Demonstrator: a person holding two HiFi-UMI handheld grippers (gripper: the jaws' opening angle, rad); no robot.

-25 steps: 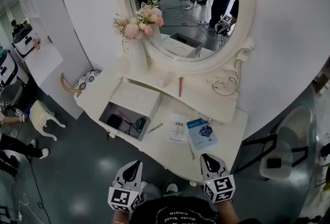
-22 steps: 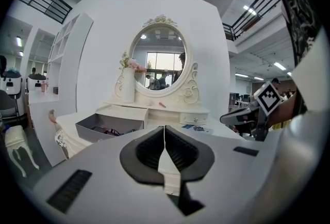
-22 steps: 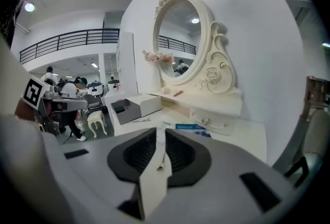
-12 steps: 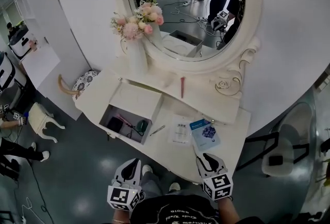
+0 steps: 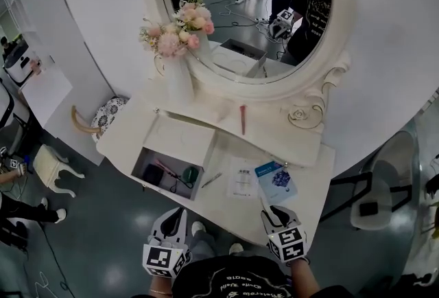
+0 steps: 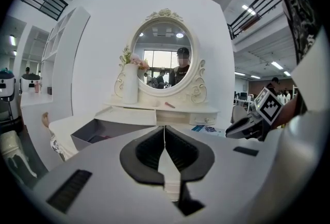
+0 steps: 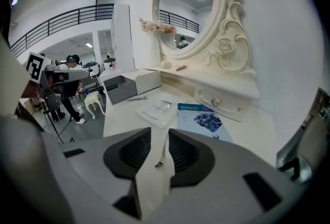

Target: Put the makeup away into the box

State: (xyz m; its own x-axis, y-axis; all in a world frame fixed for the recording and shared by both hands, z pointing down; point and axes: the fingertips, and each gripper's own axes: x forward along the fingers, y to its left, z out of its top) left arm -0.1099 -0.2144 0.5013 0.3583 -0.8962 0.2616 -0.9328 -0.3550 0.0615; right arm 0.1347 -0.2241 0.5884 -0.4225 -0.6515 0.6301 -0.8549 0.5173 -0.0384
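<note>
The box is an open drawer-like case at the dressing table's left, with several makeup items inside. It also shows in the left gripper view and the right gripper view. My right gripper is open, its jaws having just been opening. A thin makeup stick lies on the table between them, untouched. A pencil, a white sachet and a blue sachet lie ahead. My left gripper is shut and empty, off the table's front edge.
A pink lipstick lies on the raised shelf under the oval mirror. A white vase of pink flowers stands at the shelf's left. A white stool and a chair flank the table.
My right gripper has sunk toward the tabletop and its jaws have spread around the thin stick. My left gripper has shifted a little. The view has moved closer to the table.
</note>
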